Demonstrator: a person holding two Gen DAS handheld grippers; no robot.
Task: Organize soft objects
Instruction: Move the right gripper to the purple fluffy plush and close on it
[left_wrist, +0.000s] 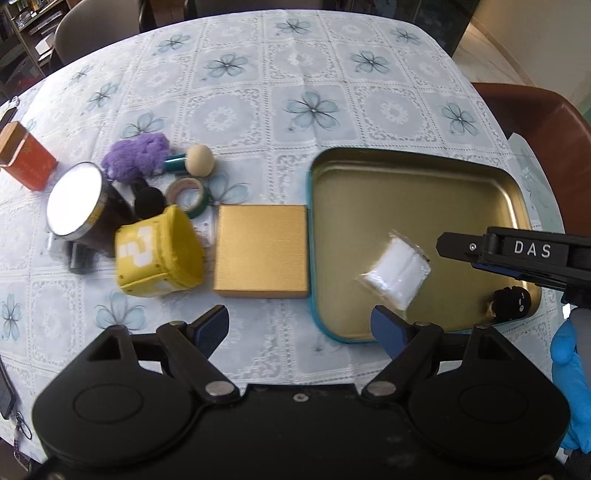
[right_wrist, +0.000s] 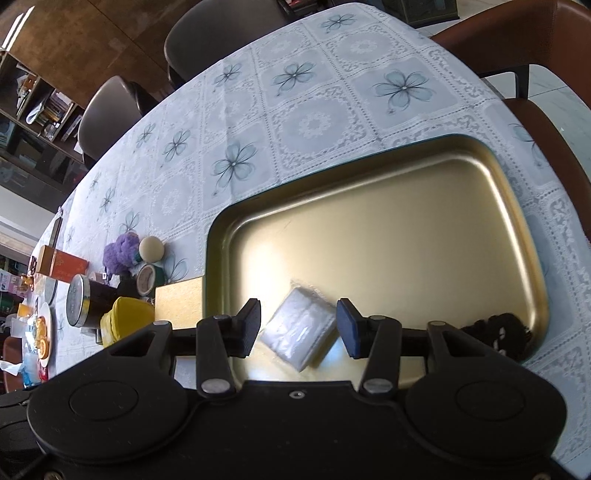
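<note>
Two soft things, a white packet (right_wrist: 299, 334) and black plush (right_wrist: 498, 334), lie in the tray (right_wrist: 369, 173) at lower right; yellow cube (left_wrist: 159, 254) and purple puff (left_wrist: 135, 155) wait left; both hand-held grippers (left_wrist: 299, 325) (right_wrist: 298, 328) gape, released.

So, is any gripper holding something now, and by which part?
Nothing is held. The left gripper and the right gripper are both open; the white packet lies in the tray, untouched.
</note>
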